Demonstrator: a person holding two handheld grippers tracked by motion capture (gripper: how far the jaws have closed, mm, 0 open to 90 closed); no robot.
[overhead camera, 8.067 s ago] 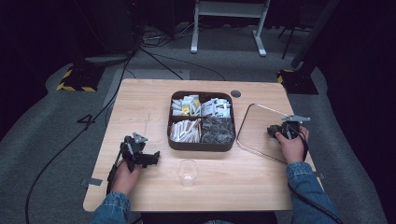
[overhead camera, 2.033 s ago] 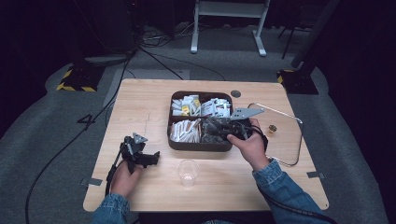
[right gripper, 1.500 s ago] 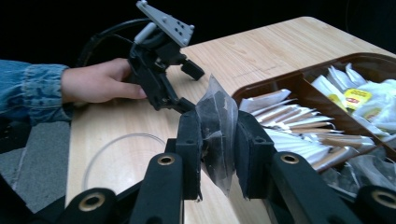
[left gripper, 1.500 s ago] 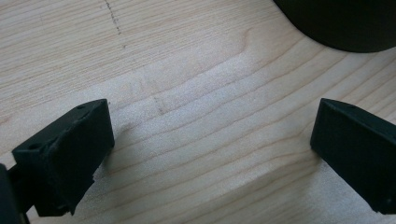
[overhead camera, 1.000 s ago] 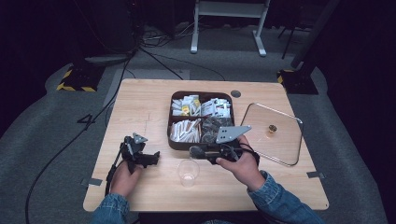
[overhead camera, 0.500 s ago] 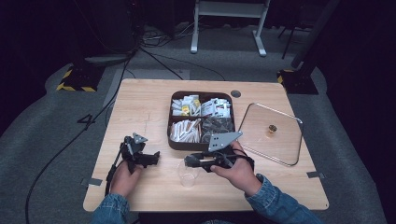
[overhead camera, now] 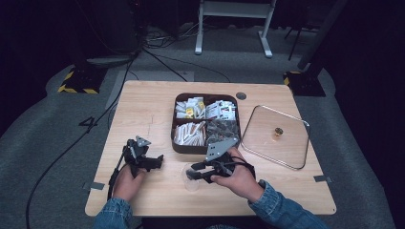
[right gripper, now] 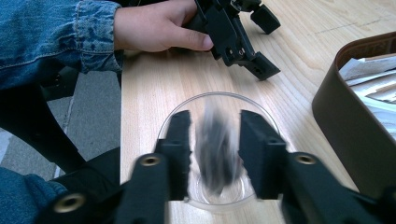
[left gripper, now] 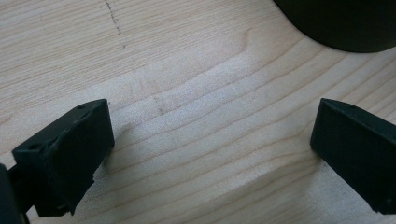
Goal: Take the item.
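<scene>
A clear glass cup (overhead camera: pixel 191 178) (right gripper: pixel 219 96) stands on the wooden table near its front edge. My right gripper (overhead camera: pixel 194 172) (right gripper: pixel 215 135) hangs over the cup's mouth. Its jaws have just been opening, and a dark, blurred packet (right gripper: pixel 217 149) drops between them into the cup, free of the pads. A brown tray (overhead camera: pixel 173 139) (right gripper: pixel 341 116) (left gripper: pixel 341 23) with four compartments of sachets sits behind the cup. My left gripper (overhead camera: pixel 159 161) (left gripper: pixel 210 140) (right gripper: pixel 268 42) rests on the table left of the cup, open and with nothing between its jaws.
A square glass lid (overhead camera: pixel 274 136) with a small knob lies on the table right of the tray. A person's denim sleeve (right gripper: pixel 56 37) is by the front edge. Cables run across the floor to the left.
My right gripper has moved left and down from the tray's front to above the cup. Its jaws have parted and the dark packet is falling out. The left gripper has stayed still.
</scene>
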